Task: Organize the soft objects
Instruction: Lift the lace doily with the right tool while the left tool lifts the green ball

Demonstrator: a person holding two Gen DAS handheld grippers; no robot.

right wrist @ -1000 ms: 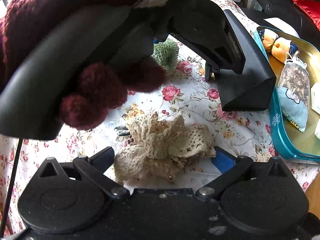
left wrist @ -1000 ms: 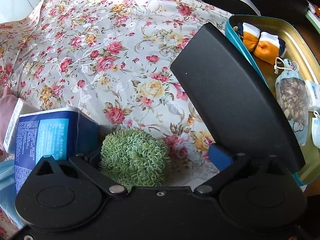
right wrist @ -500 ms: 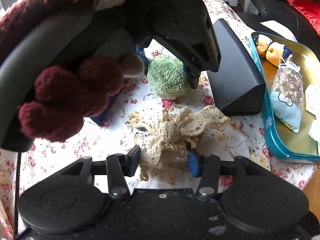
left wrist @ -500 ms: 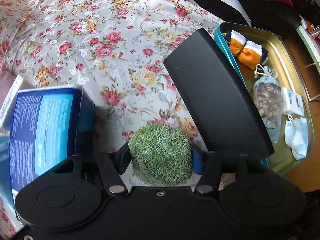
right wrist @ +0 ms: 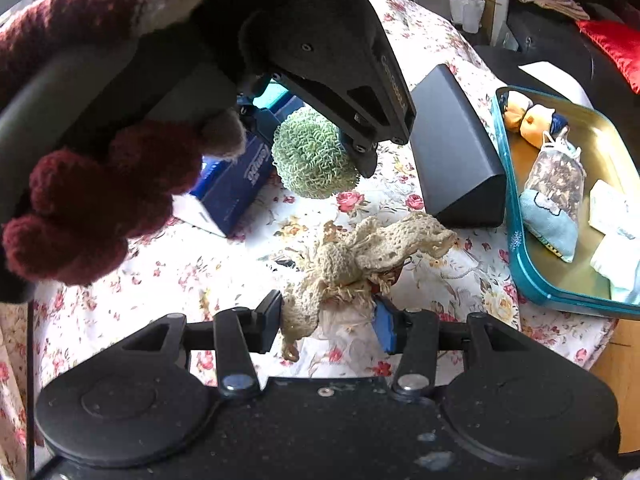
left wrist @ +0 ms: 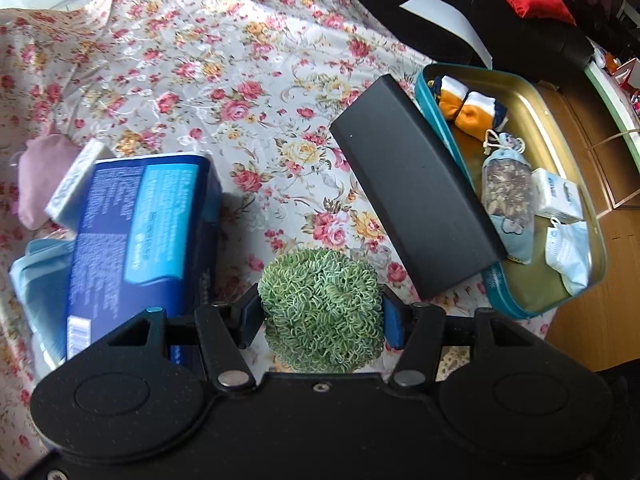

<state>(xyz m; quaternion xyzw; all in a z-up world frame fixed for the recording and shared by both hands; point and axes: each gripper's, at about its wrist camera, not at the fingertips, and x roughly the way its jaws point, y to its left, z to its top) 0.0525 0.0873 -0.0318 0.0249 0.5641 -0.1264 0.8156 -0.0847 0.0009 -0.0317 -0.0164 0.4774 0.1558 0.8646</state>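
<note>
My left gripper (left wrist: 320, 316) is shut on a green knitted ball (left wrist: 322, 308) and holds it above the floral tablecloth; it also shows in the right wrist view (right wrist: 314, 158), held up by the left gripper (right wrist: 348, 152). My right gripper (right wrist: 328, 316) is shut on a cream lace cloth bundle (right wrist: 360, 252), lifted off the table. A teal tin tray (left wrist: 496, 284) at the right holds an orange and white cloth roll (left wrist: 468, 106), a sachet bag (left wrist: 508, 192) and small white packets (left wrist: 558, 196); the tray shows in the right wrist view (right wrist: 516, 248) too.
A black wedge-shaped box (left wrist: 412, 212) lies between the ball and the tray. A blue tissue box (left wrist: 148, 232) stands at the left, with a pink pouch (left wrist: 34, 176) behind it. The hand in a dark red knitted glove (right wrist: 88, 200) fills the upper left of the right wrist view.
Both grippers closed on their objects and lifted: the left took the green ball off the cloth, the right took the lace bundle. Both views now stand higher above the table.
</note>
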